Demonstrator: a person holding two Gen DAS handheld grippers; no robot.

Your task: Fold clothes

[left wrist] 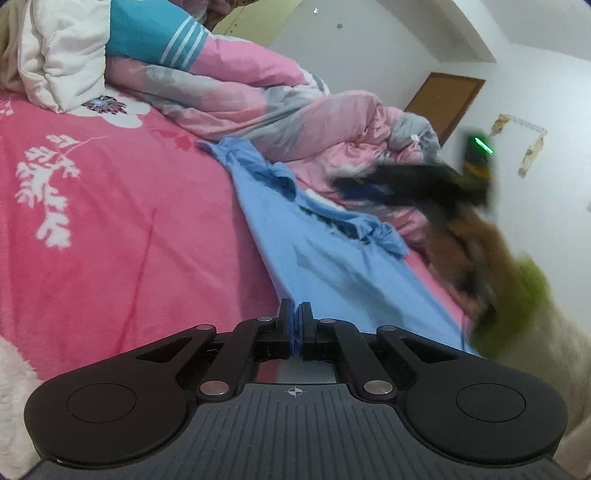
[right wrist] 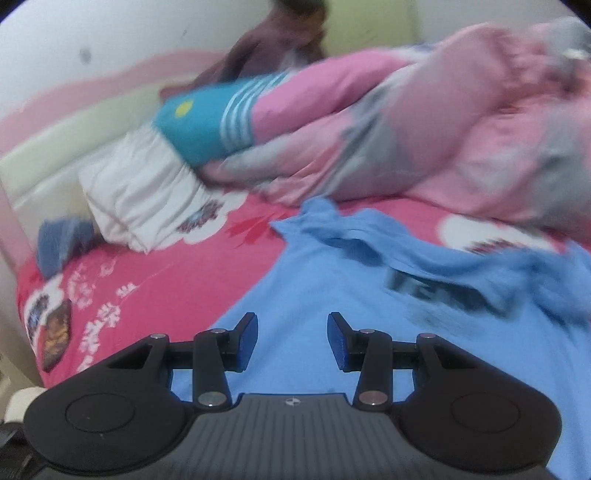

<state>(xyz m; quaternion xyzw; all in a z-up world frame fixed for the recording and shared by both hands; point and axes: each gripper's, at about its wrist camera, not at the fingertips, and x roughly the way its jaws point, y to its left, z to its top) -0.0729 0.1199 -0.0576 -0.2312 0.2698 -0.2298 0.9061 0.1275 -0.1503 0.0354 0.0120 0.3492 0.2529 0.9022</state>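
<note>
Your left gripper (left wrist: pixel 295 314) is clenched, with a strip of blue between its pads; that is the hem or edge of the blue T-shirt (left wrist: pixel 325 254), drawn taut from the grip up toward the collar end. Your right gripper (right wrist: pixel 291 339) is released, its jaws wide apart, hovering over the shirt body (right wrist: pixel 332 295) and holding nothing. The right-wrist view is blurred, so contact with the cloth cannot be confirmed.

The shirt lies spread on the pink bedsheet (left wrist: pixel 110 229), print side up, with its sleeves (left wrist: pixel 280 177) bunched and wrinkled near the heaped pink quilt (left wrist: pixel 258 99). It is neither flat nor squared. Whether you are laying it out for folding or part way into a fold, this one moment does not settle.

Advice for the step in hand, as a judgement only: keep the left grip firm and the tension even, so the edge does not slip out. If the right gripper takes cloth, it should close on a matching edge, not on the middle of the panel, or the shirt will pucker. Smooth the sleeves clear of the quilt before any crease is set.

Containers: none visible. A white pillow (left wrist: pixel 62 51) and a blue-and-pink pillow (left wrist: pixel 159 29) sit at the head of the bed; a small blue item (right wrist: pixel 62 240) lies beside the white pillow, too blurred to identify.
</note>
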